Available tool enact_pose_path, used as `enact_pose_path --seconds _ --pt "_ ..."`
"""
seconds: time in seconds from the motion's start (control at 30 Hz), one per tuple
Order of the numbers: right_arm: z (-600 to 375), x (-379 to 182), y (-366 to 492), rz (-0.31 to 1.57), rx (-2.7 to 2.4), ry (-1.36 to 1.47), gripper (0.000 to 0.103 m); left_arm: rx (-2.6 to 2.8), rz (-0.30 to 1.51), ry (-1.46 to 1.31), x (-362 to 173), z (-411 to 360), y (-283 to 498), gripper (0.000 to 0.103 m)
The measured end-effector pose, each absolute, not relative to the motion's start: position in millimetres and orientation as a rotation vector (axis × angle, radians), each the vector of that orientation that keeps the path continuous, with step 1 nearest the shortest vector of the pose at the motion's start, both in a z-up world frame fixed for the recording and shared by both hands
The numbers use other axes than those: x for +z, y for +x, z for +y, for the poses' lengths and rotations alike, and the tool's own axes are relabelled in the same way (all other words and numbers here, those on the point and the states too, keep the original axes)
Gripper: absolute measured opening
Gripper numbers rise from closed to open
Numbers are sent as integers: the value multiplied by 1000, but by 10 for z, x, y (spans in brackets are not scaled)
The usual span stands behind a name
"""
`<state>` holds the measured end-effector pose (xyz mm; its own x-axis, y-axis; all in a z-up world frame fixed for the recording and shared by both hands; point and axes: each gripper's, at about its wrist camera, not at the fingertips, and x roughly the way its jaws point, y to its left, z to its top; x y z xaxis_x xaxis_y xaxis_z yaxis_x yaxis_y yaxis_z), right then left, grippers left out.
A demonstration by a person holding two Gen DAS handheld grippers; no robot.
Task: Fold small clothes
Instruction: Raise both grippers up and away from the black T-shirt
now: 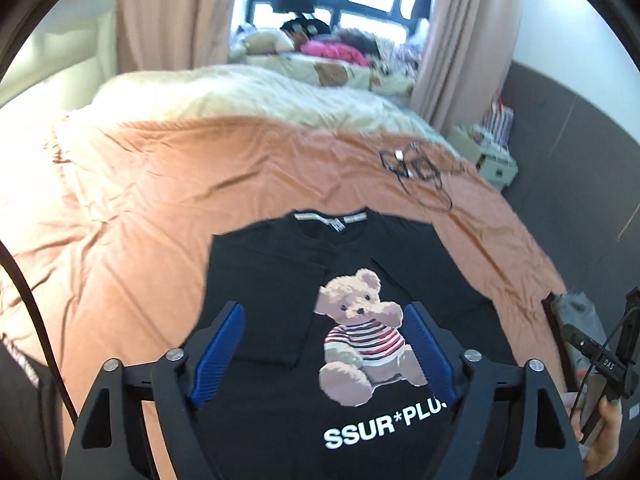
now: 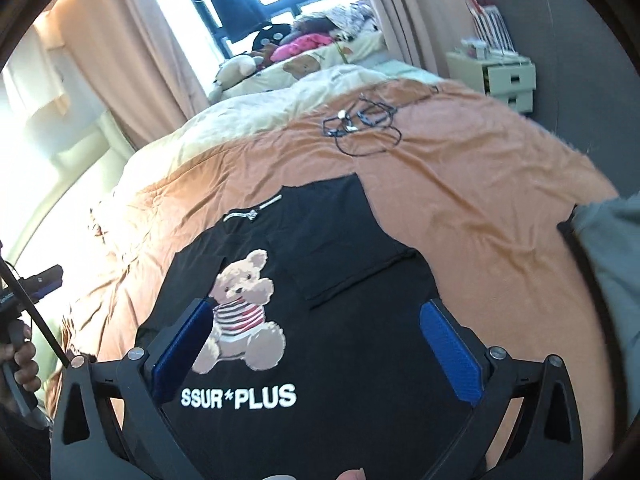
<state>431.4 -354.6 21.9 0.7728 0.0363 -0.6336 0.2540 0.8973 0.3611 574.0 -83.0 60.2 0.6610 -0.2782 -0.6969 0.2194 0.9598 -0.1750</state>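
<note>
A: Where is the shirt?

B: I see the black T-shirt [image 1: 360, 360] lying flat on the orange bedsheet [image 1: 160, 184], bear print up, both sleeves folded in over its chest. Its collar points toward the tangled black cable [image 1: 416, 172], which lies on the sheet well beyond the shirt.

A: And your grippers?

B: My left gripper [image 1: 324, 316] hangs above the shirt with its jaws wide, nothing between the blue pads [image 1: 220, 356]. My right gripper [image 2: 316, 312] is the same: jaws spread wide over the shirt, holding nothing.

A: Anything else close to the shirt?

B: A grey garment [image 2: 608, 272] lies on the sheet at the shirt's right side.
</note>
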Motion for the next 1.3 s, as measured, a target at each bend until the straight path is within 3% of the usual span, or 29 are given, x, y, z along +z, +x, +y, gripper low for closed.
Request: enact_pose_path --seconds 0.23,0.77,1.3 --pt "-3256 447 3934 673 -136 385 103 -213 663 -54 863 -382 5047 97" --pt "-2976 726 2562 509 -135 286 103 -187 617 -104 969 268 3653 97" --pt "-2817 539 1340 481 -145 253 103 -168 614 -150 825 575 2177 97"
